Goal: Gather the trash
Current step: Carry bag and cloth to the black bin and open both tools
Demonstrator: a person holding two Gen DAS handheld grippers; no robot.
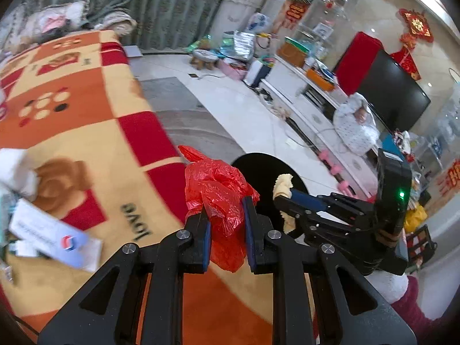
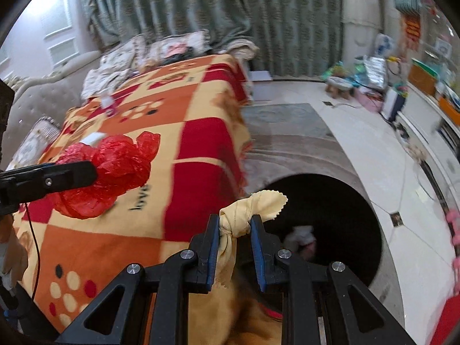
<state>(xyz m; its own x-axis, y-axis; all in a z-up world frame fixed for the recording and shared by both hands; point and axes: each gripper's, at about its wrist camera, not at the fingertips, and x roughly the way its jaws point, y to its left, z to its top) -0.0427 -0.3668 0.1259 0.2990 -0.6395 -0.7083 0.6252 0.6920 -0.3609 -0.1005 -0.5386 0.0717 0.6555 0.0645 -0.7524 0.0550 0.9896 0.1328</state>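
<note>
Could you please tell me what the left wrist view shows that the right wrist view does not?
Only the left wrist view shows the television and the papers on the blanket. Only the right wrist view shows scraps lying inside the black bin. Both show the left gripper clamping the red plastic bag and the right gripper clamping the knotted yellow cloth.

my left wrist camera looks forward along its fingers, over the blanket (image 1: 86, 132) edge toward the tv (image 1: 394, 92), close above the black bin (image 1: 258, 166). my right wrist camera faces the curtain (image 2: 201, 14), close over the same bin (image 2: 339, 201). both share the blanket (image 2: 143, 143), and each catches the other gripper, right gripper (image 1: 283, 201), left gripper (image 2: 96, 169).
</note>
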